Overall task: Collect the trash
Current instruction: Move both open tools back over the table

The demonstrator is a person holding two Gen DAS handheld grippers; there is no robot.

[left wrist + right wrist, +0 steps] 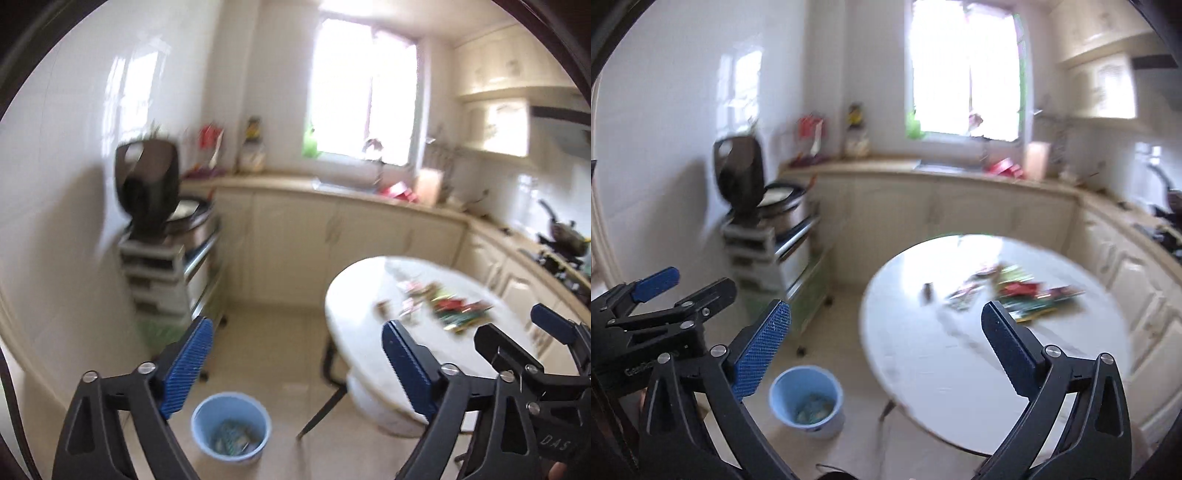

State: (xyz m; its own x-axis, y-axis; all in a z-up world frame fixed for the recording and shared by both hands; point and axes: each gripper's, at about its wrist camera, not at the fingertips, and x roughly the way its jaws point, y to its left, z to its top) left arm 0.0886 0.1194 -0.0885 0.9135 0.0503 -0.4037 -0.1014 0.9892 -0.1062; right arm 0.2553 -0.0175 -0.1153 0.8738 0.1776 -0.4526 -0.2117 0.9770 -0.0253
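1. The left gripper (295, 363) hangs in the air with its blue pads spread wide and nothing between them; it sits above and just left of the round white table (354, 295).
2. The right gripper (886, 354) is likewise spread wide and empty, over the near edge of the table; both views are blurred.
3. The trash (1027, 293), a scatter of red and green wrappers, lies on the far right part of the tabletop; single pieces cannot be told apart.
4. A blue bin (231, 428) stands on the floor just left of the table, with some scraps inside it.
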